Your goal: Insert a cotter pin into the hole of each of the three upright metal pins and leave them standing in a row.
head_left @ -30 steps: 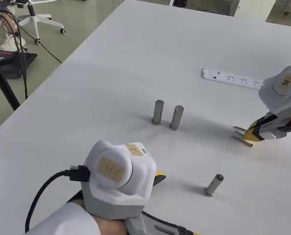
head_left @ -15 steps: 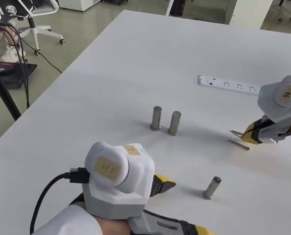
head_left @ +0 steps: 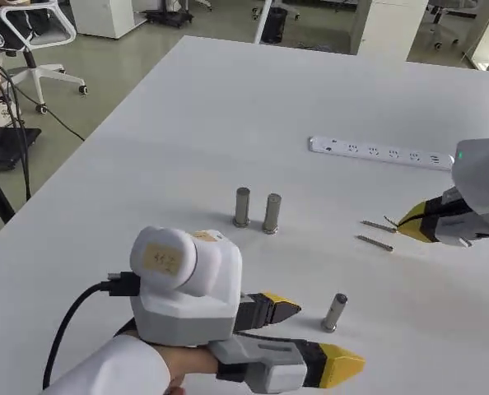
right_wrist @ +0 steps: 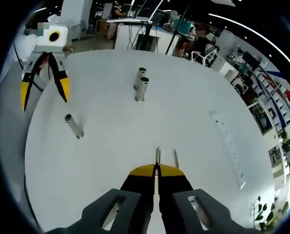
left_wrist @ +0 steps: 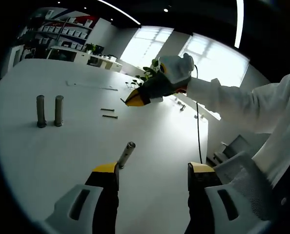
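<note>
L gripper (left_wrist: pixel 153 168) jaws apart, tilted pin (left_wrist: pixel 125 154) ahead

The white table top (head_left: pixel 187 123) is smooth and matt. The grey cylindrical metal pins (head_left: pixel 242 206) have a dull, brushed sheen. The thin metal cotter pin (right_wrist: pixel 157 155) nipped by the right gripper (right_wrist: pixel 157 168) is bare and faintly shiny. The left gripper (left_wrist: pixel 153 168) has a matt white plastic shell and smooth yellow tips. The white sleeve (head_left: pixel 113 370) is cloth.

Large white worktable (head_left: pixel 187 123), matte and evenly lit. Grey-green glossy floor (head_left: pixel 104 66) beyond its left edge, with white swivel chair (head_left: pixel 39 25) and white cabinet (head_left: pixel 104 16) further back. Bright windows (left_wrist: pixel 208 58) along one wall, stocked shelving (left_wrist: pixel 67 31) opposite, long ceiling light strip (left_wrist: pixel 240 22) overhead
</note>
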Demonstrator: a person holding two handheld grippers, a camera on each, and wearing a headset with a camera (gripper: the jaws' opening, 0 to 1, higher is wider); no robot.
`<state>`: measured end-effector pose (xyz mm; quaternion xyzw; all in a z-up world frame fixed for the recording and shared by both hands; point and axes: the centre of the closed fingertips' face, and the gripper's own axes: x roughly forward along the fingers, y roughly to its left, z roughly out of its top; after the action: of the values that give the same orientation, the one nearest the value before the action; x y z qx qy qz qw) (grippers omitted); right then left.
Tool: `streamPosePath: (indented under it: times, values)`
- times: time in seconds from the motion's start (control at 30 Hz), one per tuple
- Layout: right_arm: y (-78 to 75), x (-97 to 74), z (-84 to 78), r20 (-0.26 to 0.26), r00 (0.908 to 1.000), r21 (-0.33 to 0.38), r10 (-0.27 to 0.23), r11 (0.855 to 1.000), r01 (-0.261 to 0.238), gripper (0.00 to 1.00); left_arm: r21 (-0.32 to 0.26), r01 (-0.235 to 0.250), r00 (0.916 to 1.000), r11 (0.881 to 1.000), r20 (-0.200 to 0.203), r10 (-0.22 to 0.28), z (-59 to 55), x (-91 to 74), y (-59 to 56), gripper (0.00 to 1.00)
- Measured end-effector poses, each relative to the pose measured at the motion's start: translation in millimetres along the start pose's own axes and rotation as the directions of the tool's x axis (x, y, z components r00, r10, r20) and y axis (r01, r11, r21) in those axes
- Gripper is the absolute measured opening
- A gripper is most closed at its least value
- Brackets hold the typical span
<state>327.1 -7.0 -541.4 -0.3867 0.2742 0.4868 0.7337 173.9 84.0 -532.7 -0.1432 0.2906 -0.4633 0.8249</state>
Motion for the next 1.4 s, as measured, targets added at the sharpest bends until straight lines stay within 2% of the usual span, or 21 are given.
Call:
streamPosePath:
  times: [0.17,0.33,0.43,0.53,0.7,0.77,0.83,0.97,1.1,1.23,1.4]
  values:
    - [20.7,-16.4,-0.9,0.035,0.9987,0.010,-0.038,0.999,0.038,0.00,-0.052,0.044,0.9989,0.998,0.015,-0.044,7.7,6.9,-8.4,0.38]
    - [48.8,-32.0,5.0,0.073,0.9958,0.000,-0.056,0.998,0.056,0.00,-0.048,0.064,0.9977,0.997,0.022,-0.063,17.6,13.6,-16.1,0.35]
    - [61.0,-36.6,7.5,0.082,0.9946,-0.039,-0.063,0.997,0.067,0.00,-0.052,0.080,0.9966,0.995,0.024,-0.078,21.3,17.3,-20.0,0.30]
    - [75.4,-39.2,9.6,0.087,0.9944,-0.044,-0.060,0.997,0.064,0.00,-0.061,0.093,0.9956,0.994,0.019,-0.092,24.6,22.9,-24.2,0.27]
    - [90.9,-45.0,18.1,0.112,0.9918,-0.048,-0.061,0.997,0.066,0.00,-0.099,0.113,0.9936,0.989,0.020,-0.111,28.2,29.9,-29.5,0.22]
    - [97.0,-47.2,22.8,0.121,0.9909,-0.059,-0.059,0.996,0.066,0.00,-0.093,0.102,0.9947,0.990,0.019,-0.101,29.1,32.5,-28.8,0.22]
    - [101.6,-48.6,25.3,0.123,0.9906,-0.074,-0.060,0.995,0.069,0.00,-0.065,0.096,0.9952,0.993,0.021,-0.095,30.9,34.4,-28.3,0.22]
    - [109.6,-51.2,36.5,0.161,0.9860,-0.061,-0.045,0.997,0.055,0.00,-0.078,0.107,0.9940,0.991,0.029,-0.106,34.7,37.4,-30.5,0.21]
    - [113.6,-53.7,45.9,0.166,0.9852,-0.104,-0.043,0.993,0.061,0.00,-0.098,0.110,0.9932,0.989,0.048,-0.106,40.3,39.8,-30.1,0.15]
    - [116.7,-56.2,51.8,0.181,0.9830,-0.109,-0.033,0.993,0.053,0.00,-0.098,0.116,0.9914,0.988,0.072,-0.109,46.5,39.7,-30.9,0.11]
    - [115.6,-59.4,55.2,0.186,0.9817,-0.116,-0.043,0.991,0.065,0.00,-0.127,0.133,0.9894,0.983,0.076,-0.124,49.3,38.3,-31.2,0.07]
